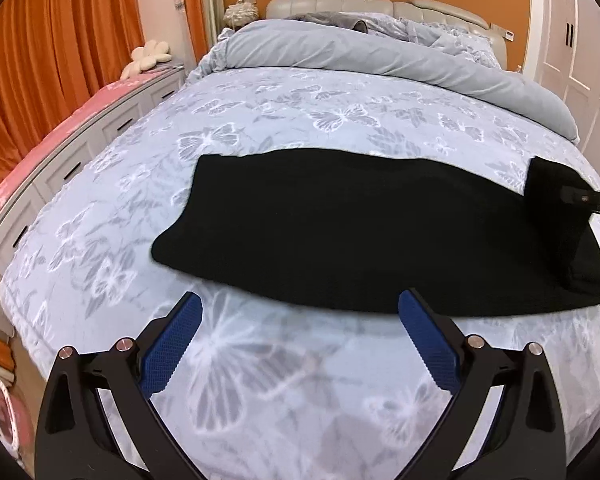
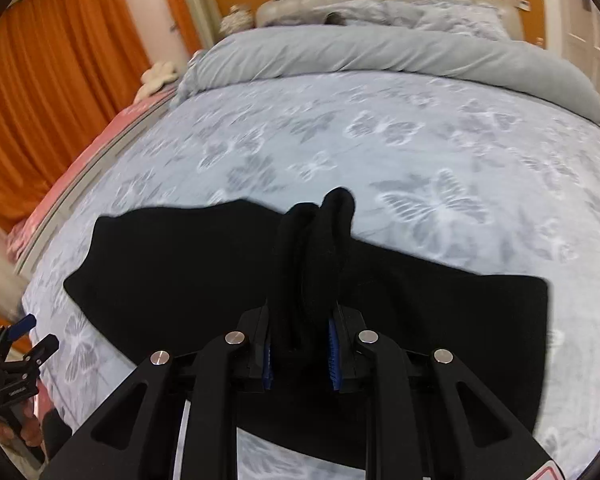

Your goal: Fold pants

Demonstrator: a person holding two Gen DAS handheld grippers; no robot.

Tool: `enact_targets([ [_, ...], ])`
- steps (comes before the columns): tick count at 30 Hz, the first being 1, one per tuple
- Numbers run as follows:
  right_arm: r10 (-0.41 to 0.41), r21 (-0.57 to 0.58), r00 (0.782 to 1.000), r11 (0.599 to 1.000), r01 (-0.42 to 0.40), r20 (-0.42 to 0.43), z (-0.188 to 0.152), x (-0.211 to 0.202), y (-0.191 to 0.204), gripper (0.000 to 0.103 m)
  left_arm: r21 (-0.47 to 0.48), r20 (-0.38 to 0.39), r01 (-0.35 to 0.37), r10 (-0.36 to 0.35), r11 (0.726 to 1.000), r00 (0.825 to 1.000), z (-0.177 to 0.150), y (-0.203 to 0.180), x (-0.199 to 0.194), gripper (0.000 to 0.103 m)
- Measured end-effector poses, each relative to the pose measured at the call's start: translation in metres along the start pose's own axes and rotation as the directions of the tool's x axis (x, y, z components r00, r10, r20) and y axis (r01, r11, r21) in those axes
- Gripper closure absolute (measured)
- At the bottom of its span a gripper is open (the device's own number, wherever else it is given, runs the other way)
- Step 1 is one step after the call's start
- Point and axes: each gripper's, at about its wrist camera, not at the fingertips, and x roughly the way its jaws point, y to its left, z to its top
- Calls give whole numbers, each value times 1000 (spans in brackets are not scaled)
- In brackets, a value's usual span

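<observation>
Black pants [image 2: 204,276] on the bedspread [image 2: 420,152] are clamped by the right gripper [image 2: 300,352], while the left gripper [image 1: 300,320] is held wide open, empty, just short of them.

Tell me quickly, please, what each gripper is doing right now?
Left gripper: open, holding nothing, hovering over the bedspread beside the black pants.
Right gripper: shut on a bunched end of the black pants.

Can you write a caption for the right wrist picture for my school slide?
The right hand-held gripper pinches a bunched end of the black pants above the butterfly bedspread.
</observation>
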Motion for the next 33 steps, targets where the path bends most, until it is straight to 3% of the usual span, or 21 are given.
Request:
enact_targets([
  [7, -133, 118, 986, 986, 120, 105, 6, -77, -72, 84, 40, -23, 113, -112, 993, 993, 42, -46, 30, 6],
  [10, -218, 198, 965, 962, 188, 142, 0, -118, -119, 84, 112, -45, 148, -144, 983, 989, 69, -98, 48, 6],
  [13, -328, 269, 932, 921, 280, 155, -3, -159, -174, 84, 144, -80, 212, -202, 967, 976, 85, -149, 77, 6],
  [15, -385, 301, 911, 895, 331, 145, -3, -176, -205, 84, 191, -149, 139, -111, 972, 983, 84, -187, 116, 6],
  [18, -445, 335, 891, 856, 393, 92, -7, -186, -253, 84, 222, -225, 52, -1, 974, 974, 72, -208, 162, 5],
  [21, -444, 350, 895, 847, 400, 50, -14, -179, -277, 84, 166, -203, 55, -21, 985, 979, 66, -202, 170, 5],
  [23, -394, 342, 916, 873, 346, 77, -12, -174, -265, 84, 148, -203, 51, -20, 988, 979, 70, -200, 162, 5],
  [25, -335, 310, 935, 907, 286, 116, -8, -171, -242, 84, 100, -154, 60, -44, 993, 987, 77, -186, 140, 5],
  [28, -185, 198, 971, 968, 153, 152, 10, -144, -168, 83, 52, -99, 71, -65, 996, 993, 77, -161, 112, 5],
  [33, -20, 26, 996, 1000, 18, 84, 21, -68, -59, 83, -7, -55, 50, -50, 999, 997, 66, -97, 77, 5],
])
